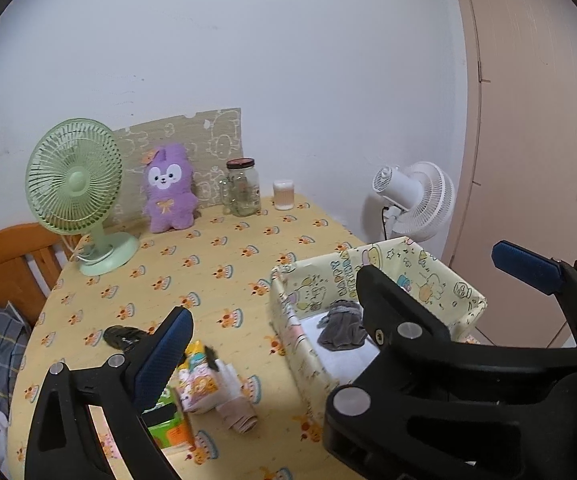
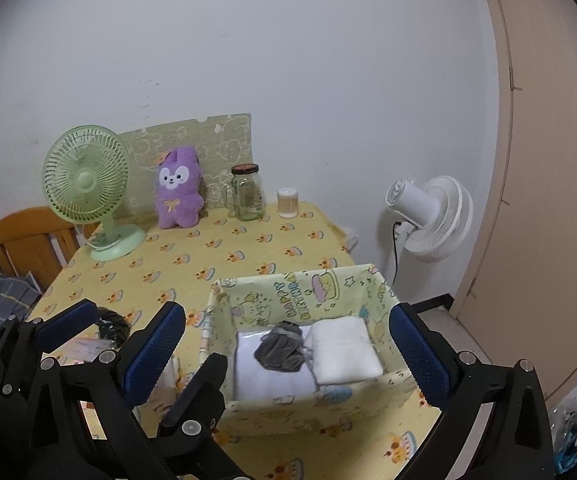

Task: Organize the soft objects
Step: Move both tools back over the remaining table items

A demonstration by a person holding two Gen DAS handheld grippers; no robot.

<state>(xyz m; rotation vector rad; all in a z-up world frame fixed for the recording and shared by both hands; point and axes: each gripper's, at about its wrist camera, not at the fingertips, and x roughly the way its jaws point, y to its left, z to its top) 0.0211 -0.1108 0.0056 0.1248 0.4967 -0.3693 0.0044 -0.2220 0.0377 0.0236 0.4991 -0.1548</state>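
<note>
Both grippers hang spread and empty over the table's near edge: the left gripper (image 1: 360, 284) above the loose pile, the right gripper (image 2: 288, 340) straddling the fabric box (image 2: 308, 404). Inside that box lie a white folded cloth (image 2: 344, 352), another pale fold and a grey sock (image 2: 282, 346). Left outside, I judge, are a beige rolled sock (image 1: 238, 416), patterned tissue packs (image 1: 200, 380) and a dark item (image 1: 122, 336). Farther back stands a purple plush (image 1: 168, 192).
</note>
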